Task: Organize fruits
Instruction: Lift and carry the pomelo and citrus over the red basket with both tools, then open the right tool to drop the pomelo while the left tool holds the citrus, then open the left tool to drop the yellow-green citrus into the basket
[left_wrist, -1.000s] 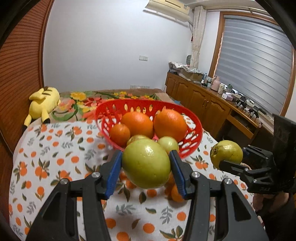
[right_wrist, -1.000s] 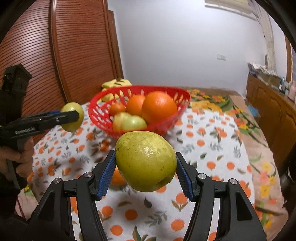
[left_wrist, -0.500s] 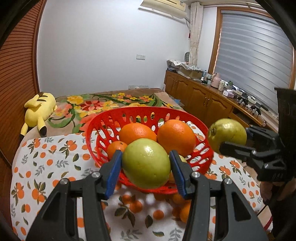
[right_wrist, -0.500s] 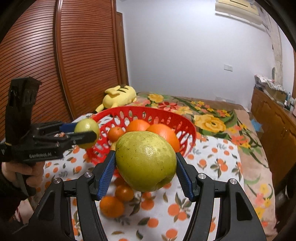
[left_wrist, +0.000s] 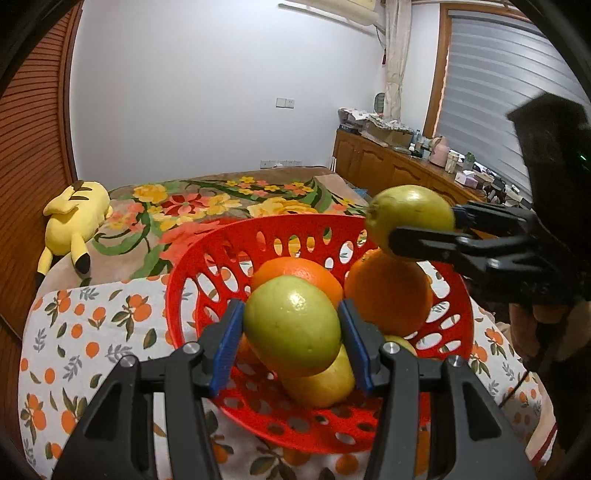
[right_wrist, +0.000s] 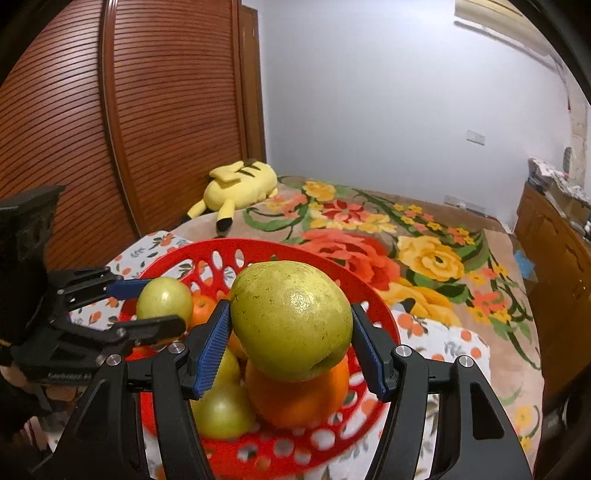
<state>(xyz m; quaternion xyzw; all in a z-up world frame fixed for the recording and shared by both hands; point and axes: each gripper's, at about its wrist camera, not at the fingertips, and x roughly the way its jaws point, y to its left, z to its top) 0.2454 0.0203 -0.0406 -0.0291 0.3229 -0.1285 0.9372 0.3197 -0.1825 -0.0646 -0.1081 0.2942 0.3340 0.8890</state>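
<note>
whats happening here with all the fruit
A person is putting fruit into a red basket using tongs in each hand. The left tongs grip a green fruit over the basket; the right tongs hold a larger yellow-green fruit above the oranges already inside. Neither is released yet.

Your table (left_wrist: 92, 332) wears an orange-print cloth (left_wrist: 74, 354), and the red basket (left_wrist: 192, 280) rests on it. Behind, a yellow plush (left_wrist: 74, 218) lies on the floral bedspread (left_wrist: 207, 206).
</note>
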